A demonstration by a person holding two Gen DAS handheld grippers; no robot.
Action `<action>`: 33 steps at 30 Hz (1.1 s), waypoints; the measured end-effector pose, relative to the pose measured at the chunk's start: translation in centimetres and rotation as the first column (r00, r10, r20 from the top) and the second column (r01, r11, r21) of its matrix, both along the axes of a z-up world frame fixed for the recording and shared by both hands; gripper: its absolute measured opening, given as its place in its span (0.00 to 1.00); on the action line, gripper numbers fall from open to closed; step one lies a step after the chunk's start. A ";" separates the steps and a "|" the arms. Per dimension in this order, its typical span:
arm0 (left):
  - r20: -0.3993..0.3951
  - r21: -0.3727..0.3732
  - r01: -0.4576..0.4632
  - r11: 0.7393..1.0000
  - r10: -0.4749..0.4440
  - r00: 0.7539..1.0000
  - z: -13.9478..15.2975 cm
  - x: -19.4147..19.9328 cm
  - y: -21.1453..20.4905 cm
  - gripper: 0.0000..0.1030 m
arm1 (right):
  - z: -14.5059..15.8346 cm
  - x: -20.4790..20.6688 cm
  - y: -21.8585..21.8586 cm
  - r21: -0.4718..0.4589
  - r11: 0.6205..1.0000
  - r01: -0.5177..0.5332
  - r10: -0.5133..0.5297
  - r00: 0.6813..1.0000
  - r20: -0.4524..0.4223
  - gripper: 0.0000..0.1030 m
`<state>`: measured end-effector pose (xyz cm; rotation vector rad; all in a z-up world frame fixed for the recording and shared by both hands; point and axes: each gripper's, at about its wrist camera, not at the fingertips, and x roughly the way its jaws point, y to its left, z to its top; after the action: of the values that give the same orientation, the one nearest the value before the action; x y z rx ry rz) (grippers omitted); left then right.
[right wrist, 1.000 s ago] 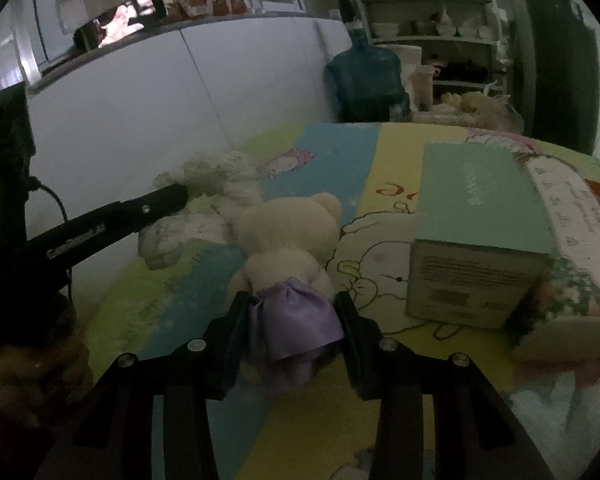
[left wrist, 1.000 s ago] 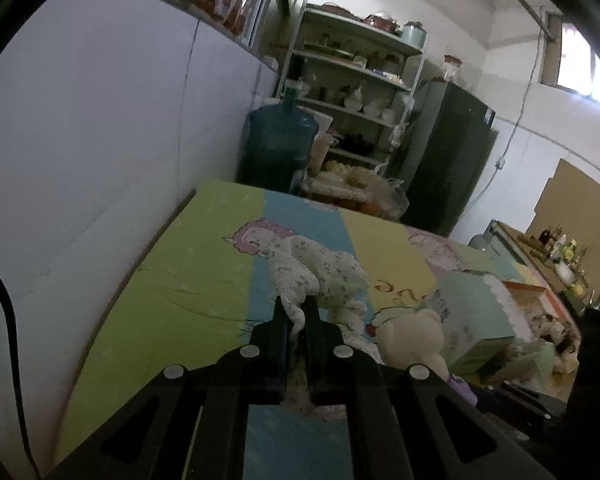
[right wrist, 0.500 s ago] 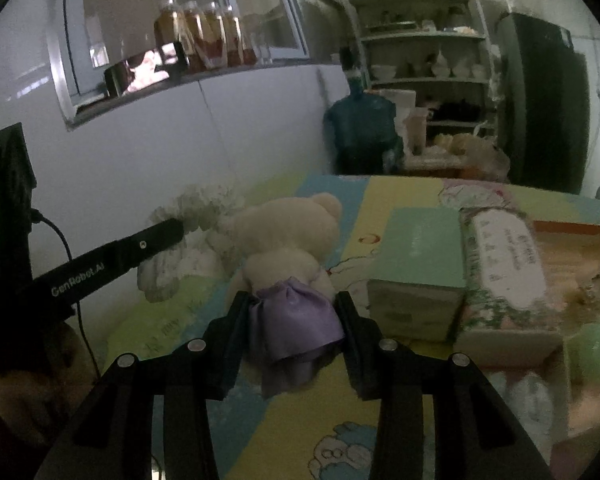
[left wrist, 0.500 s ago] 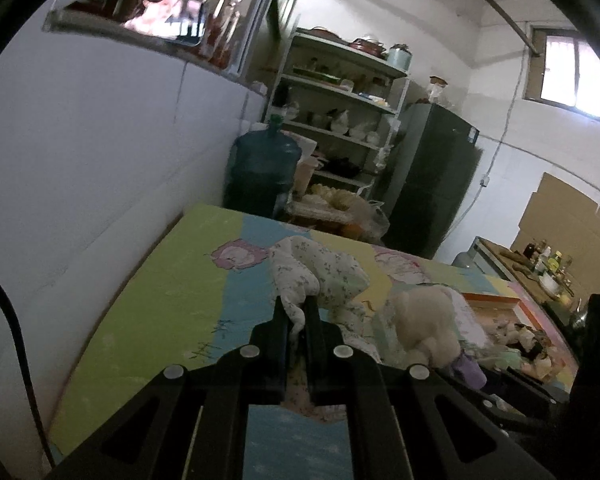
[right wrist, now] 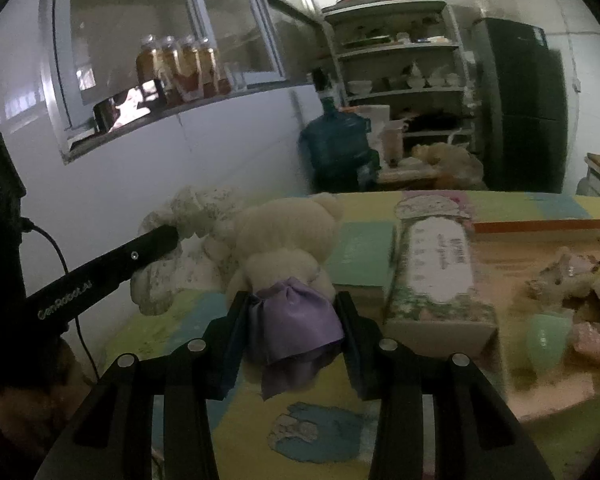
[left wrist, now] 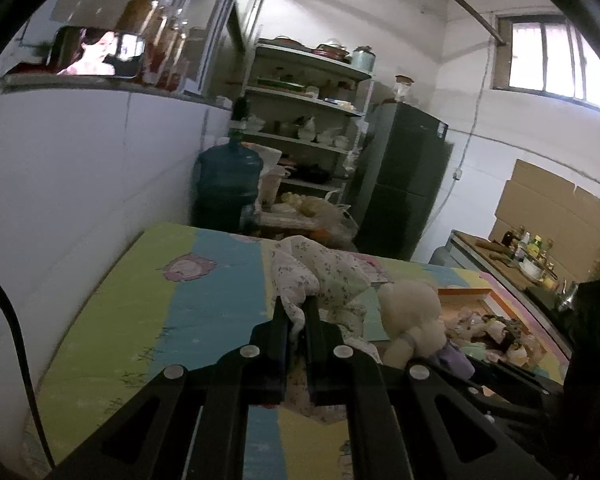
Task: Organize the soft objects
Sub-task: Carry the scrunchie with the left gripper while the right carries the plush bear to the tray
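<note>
A floppy plush in white floral cloth (left wrist: 320, 272) hangs over the colourful mat (left wrist: 204, 300), pinched by my left gripper (left wrist: 296, 312), which is shut on a fold of it. From the right wrist view the same floral plush (right wrist: 188, 232) dangles from the left gripper's fingers (right wrist: 156, 244) at the left. My right gripper (right wrist: 290, 300) is shut on the purple skirt of a cream teddy bear (right wrist: 284, 240), held above the mat. In the left wrist view the teddy bear (left wrist: 412, 316) hangs to the right of the floral plush.
A mint box (right wrist: 360, 252) and a floral tissue box (right wrist: 436, 272) lie on the mat (right wrist: 320, 420). An orange-rimmed tray (right wrist: 540, 248) at the right holds several small soft items and a green cup (right wrist: 548, 340). A white wall, a blue water jug (left wrist: 228, 184), shelves and a dark fridge stand behind.
Both grippers have risen and drawn back with their toys. The floral plush and the teddy bear have come up off the mat, and the boxes and tray now sit lower and further right.
</note>
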<state>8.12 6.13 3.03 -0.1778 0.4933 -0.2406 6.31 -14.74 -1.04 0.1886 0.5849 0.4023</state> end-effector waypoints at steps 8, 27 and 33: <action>0.022 0.003 0.064 0.998 -0.064 0.998 0.6 -0.5 -3.6 0.07 | 0.3 -0.9 -3.3 0.012 0.999 0.053 -0.053 0.999 0.009 0.42; 0.003 0.039 0.190 0.981 -0.190 0.982 0.2 0.4 -12.8 0.07 | 0.2 -2.3 -12.8 0.058 0.974 0.218 -0.219 0.976 0.002 0.42; -0.003 0.052 0.211 0.976 -0.211 0.977 0.1 0.8 -15.1 0.07 | 0.0 -2.6 -15.0 0.072 0.966 0.249 -0.250 0.968 0.005 0.42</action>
<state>8.91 -8.94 3.11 -0.0740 0.5160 -0.4352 3.75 -29.78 -1.07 0.3235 0.5254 0.1795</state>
